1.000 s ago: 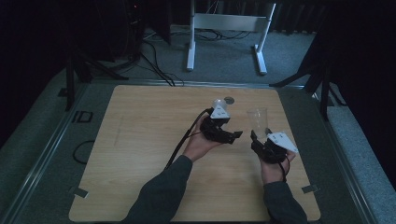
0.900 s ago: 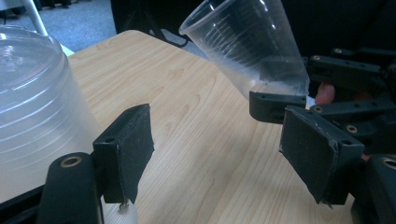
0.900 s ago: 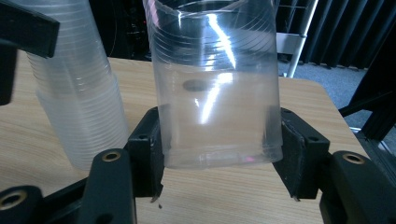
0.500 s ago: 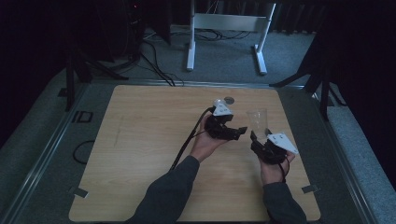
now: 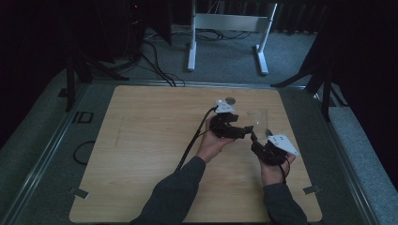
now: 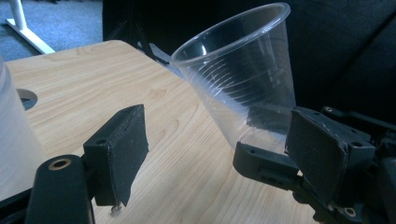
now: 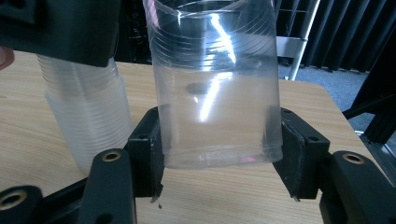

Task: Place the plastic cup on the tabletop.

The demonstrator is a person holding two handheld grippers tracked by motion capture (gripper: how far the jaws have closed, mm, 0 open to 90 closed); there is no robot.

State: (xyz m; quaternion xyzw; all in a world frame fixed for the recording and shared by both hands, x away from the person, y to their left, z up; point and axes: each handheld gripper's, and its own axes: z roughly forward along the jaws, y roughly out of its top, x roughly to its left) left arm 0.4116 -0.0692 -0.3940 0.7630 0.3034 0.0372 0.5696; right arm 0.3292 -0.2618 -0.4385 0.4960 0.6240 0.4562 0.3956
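Clear, thin plastic is the material at stake: a single ribbed disposable cup [image 7: 217, 84] stands gripped at its base between the pads of my right gripper [image 7: 223, 156], held just above the wooden table [image 5: 150, 154] near its right edge. My left gripper [image 6: 224, 154], whose jaws have just been opening, now stands wide with nothing pressed between its pads [image 6: 123, 144]; the cup [image 6: 243, 88] lies beyond them, tilted in that view. The main risk, as I judge it, is the soft wall buckling or the base slipping out if the right jaws squeeze unevenly; a second is the left gripper [image 5: 228, 126] knocking the cup [image 5: 258, 121] or the stack of nested cups [image 7: 88, 116] beside it as it draws clear. Hard to read: the high view is dim, so the cup is a faint outline there; the stack's top is covered by the left gripper's body, and its count is unclear.
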